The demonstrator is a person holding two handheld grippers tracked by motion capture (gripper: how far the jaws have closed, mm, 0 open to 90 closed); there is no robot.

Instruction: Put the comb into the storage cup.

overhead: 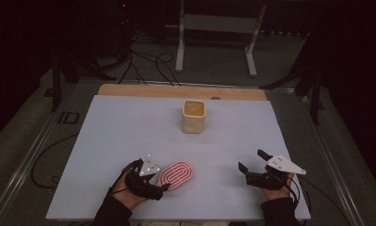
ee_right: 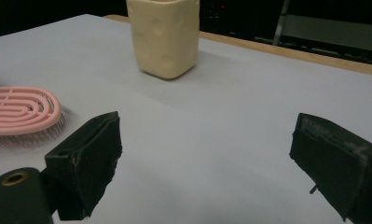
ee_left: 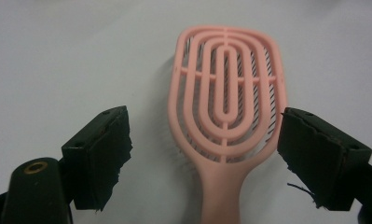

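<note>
Dark room beyond pale grey surface [overhead: 105,141], matte, smooth. Pink hairbrush [overhead: 176,174] lay flat at near edge, bristles down, head oval with slotted concentric ribs, handle toward person. Left claw [ee_left: 204,154] released, jaws straddling neck where head meets handle, not touching. Right claw [overhead: 253,162] released too, hovering apart from brush. Cream cup [overhead: 194,116] stood upright farther back, squarish, dimpled. Brush probably light, stiff plastic, slick; narrow handle likely best hold.
</note>
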